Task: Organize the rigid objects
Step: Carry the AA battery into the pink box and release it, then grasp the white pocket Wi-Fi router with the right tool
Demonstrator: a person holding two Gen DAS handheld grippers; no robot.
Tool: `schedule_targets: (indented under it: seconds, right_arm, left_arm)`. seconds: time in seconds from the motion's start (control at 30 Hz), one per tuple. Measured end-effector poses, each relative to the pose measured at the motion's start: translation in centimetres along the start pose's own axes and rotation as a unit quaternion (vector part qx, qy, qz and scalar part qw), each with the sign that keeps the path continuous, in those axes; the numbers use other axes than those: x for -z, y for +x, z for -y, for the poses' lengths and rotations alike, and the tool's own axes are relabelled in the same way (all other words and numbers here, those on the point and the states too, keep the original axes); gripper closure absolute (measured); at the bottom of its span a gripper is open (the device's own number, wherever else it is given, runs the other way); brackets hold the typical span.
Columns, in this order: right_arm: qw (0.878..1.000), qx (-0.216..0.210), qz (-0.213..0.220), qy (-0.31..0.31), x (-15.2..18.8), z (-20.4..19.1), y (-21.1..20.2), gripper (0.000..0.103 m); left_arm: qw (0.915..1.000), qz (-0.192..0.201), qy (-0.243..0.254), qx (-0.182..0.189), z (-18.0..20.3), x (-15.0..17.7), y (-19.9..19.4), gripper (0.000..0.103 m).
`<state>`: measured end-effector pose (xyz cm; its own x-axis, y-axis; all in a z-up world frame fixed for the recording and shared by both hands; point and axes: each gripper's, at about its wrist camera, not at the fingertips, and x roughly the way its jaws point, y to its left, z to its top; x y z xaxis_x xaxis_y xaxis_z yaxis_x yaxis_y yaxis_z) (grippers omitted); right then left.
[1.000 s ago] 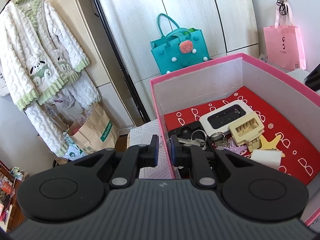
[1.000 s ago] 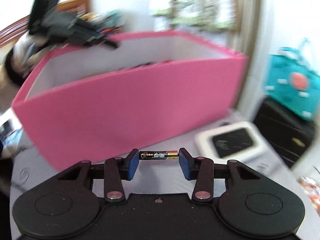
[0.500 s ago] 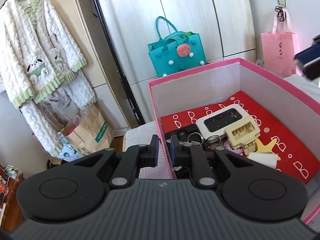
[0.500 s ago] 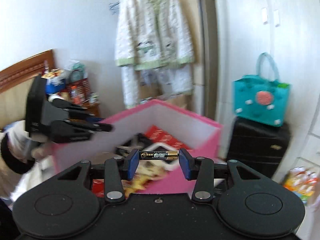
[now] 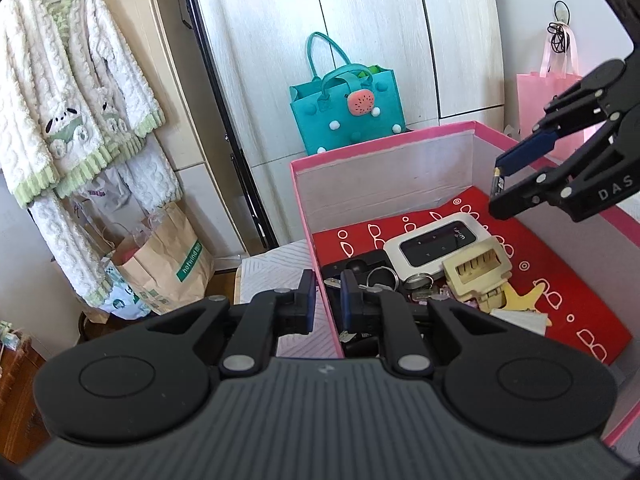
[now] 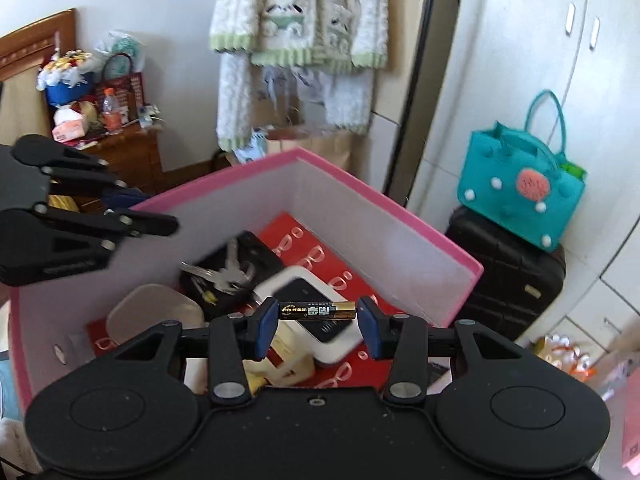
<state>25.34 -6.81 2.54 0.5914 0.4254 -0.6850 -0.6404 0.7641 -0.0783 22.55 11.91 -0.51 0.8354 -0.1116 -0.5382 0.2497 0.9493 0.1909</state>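
Note:
My right gripper (image 6: 318, 325) is shut on a black and gold battery (image 6: 317, 310), held end to end between its blue pads above the open pink box (image 6: 424, 236). In the left wrist view the right gripper (image 5: 505, 186) hangs over the box's far right side with the battery (image 5: 497, 181) in it. My left gripper (image 5: 327, 300) is shut on the pink box's near wall (image 5: 320, 280), one finger inside and one outside. The box holds a white pocket router (image 5: 438, 242), keys (image 5: 384, 280), a cream plastic part (image 5: 478, 274) and a yellow star (image 5: 524, 298).
A teal bag (image 5: 346, 110) stands behind the box by the wardrobe. A pink bag (image 5: 548, 96) hangs at right. A white fleece robe (image 5: 68, 120) and a paper bag (image 5: 168, 256) are at left. A black suitcase (image 6: 516, 276) sits under the teal bag.
My right gripper has risen from beside the box's outer wall to above the open box, still holding the battery. My left gripper has kept its grip on the box wall.

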Motion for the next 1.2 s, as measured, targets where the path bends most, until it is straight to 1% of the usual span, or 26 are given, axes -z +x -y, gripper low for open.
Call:
schedule_targets:
  seconds: [0.03,0.1,0.2,0.3,0.37,0.47,0.63,0.7,0.77,0.83,0.9,0.93,0.97,1.0,1.13,1.2]
  right_arm:
    - [1.0,0.002,0.002,0.011,0.1,0.4,-0.1,0.053]
    - [0.999,-0.006,0.022,0.024,0.4,1.1,-1.2,0.053]
    - [0.996,-0.006,0.075,0.042,1.1,2.1,-4.1,0.05]
    - [0.992,0.021,0.109,0.066,2.0,3.4,-6.2,0.047]
    - [0.988,0.037,0.118,0.092,3.2,4.7,-7.1,0.046]
    - [0.983,0.057,0.107,0.141,5.4,7.0,-7.3,0.046]
    - [0.982,0.068,0.077,0.161,8.3,8.7,-5.5,0.045]
    - [0.98,0.064,0.066,0.176,9.3,9.3,-4.4,0.044]
    - [0.981,0.063,0.053,0.177,9.9,9.3,-3.0,0.042]
    - [0.981,0.067,0.038,0.175,10.3,9.3,-1.4,0.038]
    - [0.979,0.074,0.033,0.186,10.6,9.3,-0.3,0.037]
    - [0.975,0.087,0.041,0.201,10.6,9.4,0.2,0.033]
    - [0.971,0.099,0.05,0.213,10.6,9.5,0.5,0.03]
    - [0.969,0.108,0.054,0.217,10.6,9.6,1.0,0.03]
    - [0.972,0.093,0.037,0.214,10.3,9.7,2.8,0.03]
    - [0.973,0.082,0.04,0.213,10.6,9.5,3.3,0.024]
  left_arm:
    - [1.0,0.001,-0.002,0.001,0.0,0.0,0.0,0.091]
    - [1.0,0.002,-0.005,0.002,-0.1,0.1,0.0,0.091]
    - [1.0,0.005,-0.006,-0.001,-0.1,0.1,-0.1,0.092]
    - [0.9999,0.01,-0.007,-0.008,0.0,0.1,-0.2,0.093]
    - [0.9998,0.014,-0.009,-0.011,0.0,0.2,-0.2,0.093]
    - [0.9997,0.017,-0.013,-0.011,-0.1,0.2,-0.3,0.094]
    - [0.9997,0.017,-0.015,-0.01,-0.2,0.2,-0.3,0.094]
    - [0.9997,0.017,-0.015,-0.011,-0.3,0.2,-0.3,0.094]
    - [0.9997,0.018,-0.015,-0.011,-0.3,0.2,-0.3,0.094]
    - [0.9996,0.019,-0.014,-0.011,-0.3,0.3,-0.3,0.094]
    - [0.9996,0.021,-0.012,-0.012,-0.2,0.3,-0.4,0.094]
    - [0.9996,0.021,-0.013,-0.012,-0.2,0.3,-0.4,0.094]
    - [0.9996,0.021,-0.013,-0.012,-0.2,0.3,-0.4,0.094]
    - [0.9996,0.021,-0.013,-0.012,-0.2,0.3,-0.4,0.094]
    - [0.9996,0.022,-0.013,-0.011,-0.3,0.4,-0.4,0.094]
    - [0.9996,0.023,-0.015,-0.009,-0.3,0.4,-0.4,0.094]
